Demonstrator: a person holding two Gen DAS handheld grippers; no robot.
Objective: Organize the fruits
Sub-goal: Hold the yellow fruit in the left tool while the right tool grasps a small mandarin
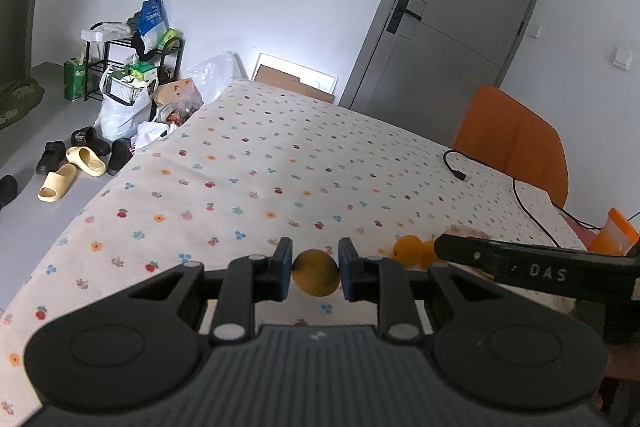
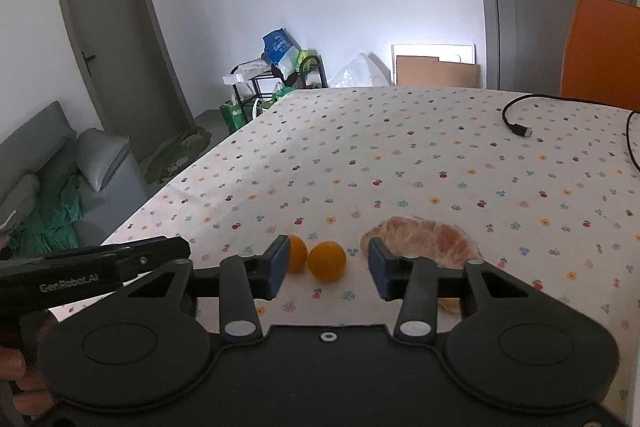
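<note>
My left gripper [image 1: 315, 273] pinched a dull yellow-brown fruit [image 1: 316, 278] between its blue pads, holding it above the flowered cloth of the surface [image 1: 280, 163]. My right gripper [image 2: 329, 265] stood partly spread with nothing between its pads. What mattered for the coming move was where the loose fruit lay from that free gripper. The nearer orange [image 2: 327, 261] sat on the cloth just ahead of the gap and a little left of its middle. A second orange [image 2: 298, 253] touched it, or nearly so, on the left and was half hidden behind my left pad. A peeled, pale pink citrus [image 2: 432, 241] lay to the right, its long axis running across my view, partly behind the right pad. From the left wrist view, the same two oranges [image 1: 414, 250] lay to the right of the held fruit, close under the right gripper's finger. I judged the right hand the nearer one for them, since it needed only a short push forward and slightly left to straddle the nearer orange. Both oranges being round, no turn of the wrist seemed called for.
</note>
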